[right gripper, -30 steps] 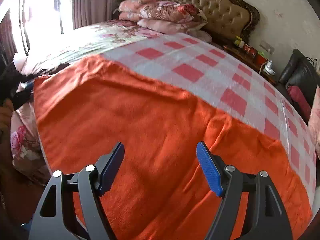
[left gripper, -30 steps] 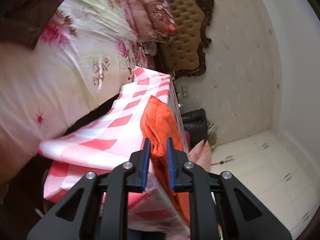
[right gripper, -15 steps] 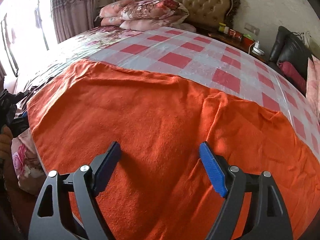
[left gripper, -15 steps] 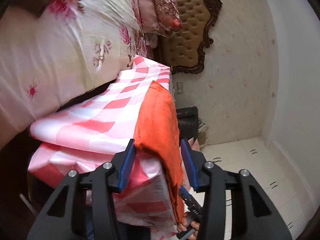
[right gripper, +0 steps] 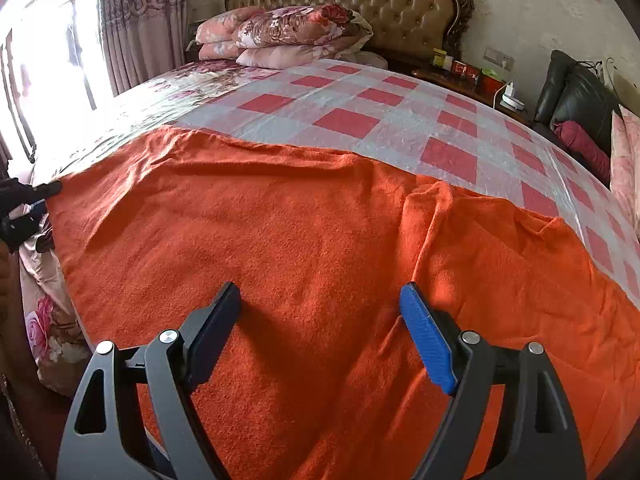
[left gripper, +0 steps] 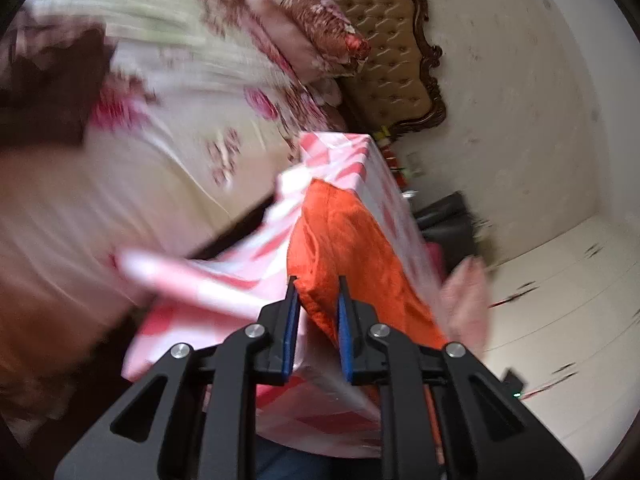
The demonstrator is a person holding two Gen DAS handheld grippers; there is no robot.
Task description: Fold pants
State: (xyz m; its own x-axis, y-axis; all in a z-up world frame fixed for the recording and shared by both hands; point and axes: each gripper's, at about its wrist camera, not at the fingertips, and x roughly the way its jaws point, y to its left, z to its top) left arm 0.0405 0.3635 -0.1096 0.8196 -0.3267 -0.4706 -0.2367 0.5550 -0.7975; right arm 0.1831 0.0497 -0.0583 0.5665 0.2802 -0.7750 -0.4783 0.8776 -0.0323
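The orange pants (right gripper: 304, 240) lie spread on the checked cloth (right gripper: 360, 120) covering the counter. The left gripper (left gripper: 318, 296), open half a second ago, has narrowed its jaws around the pants' corner, probably starting the fold. The right gripper (right gripper: 320, 308) stays wide open above them, holding nothing.

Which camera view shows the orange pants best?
The right wrist view: the orange pants lie spread across the checked cloth. The left wrist view shows only one blurred corner between the left gripper's fingers.

A home bedroom: tufted headboard (right gripper: 384, 4), stacked pillows (right gripper: 280, 36).
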